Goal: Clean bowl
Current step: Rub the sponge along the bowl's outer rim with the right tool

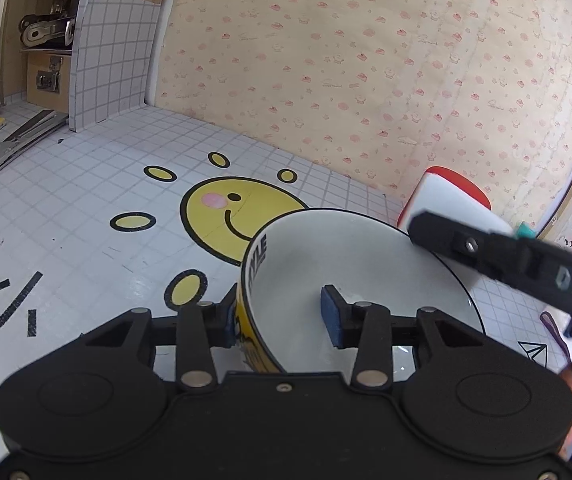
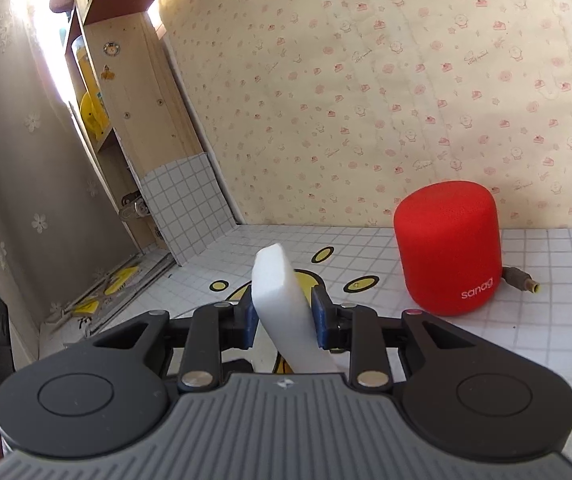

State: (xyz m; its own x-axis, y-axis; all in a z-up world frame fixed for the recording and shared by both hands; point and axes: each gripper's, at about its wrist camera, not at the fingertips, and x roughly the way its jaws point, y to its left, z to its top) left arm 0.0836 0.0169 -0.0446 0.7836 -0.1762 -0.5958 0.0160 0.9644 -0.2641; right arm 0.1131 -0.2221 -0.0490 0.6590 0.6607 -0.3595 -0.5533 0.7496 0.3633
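White sponge (image 2: 282, 304) sits clamped in the right gripper (image 2: 284, 316) for wiping; left gripper (image 1: 282, 316) fingers (image 1: 331, 316) straddle the bowl (image 1: 349, 276) rim, slack.

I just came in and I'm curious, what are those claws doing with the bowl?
A person is cleaning a bowl with two hand-held claws. The left claw straddles the bowl's rim, one pad outside and one inside, but the inside pad stands off the wall, so it isn't gripped. The right claw pinches a white sponge, held above the bowl's far rim. A red speaker sits on the tiled table behind.
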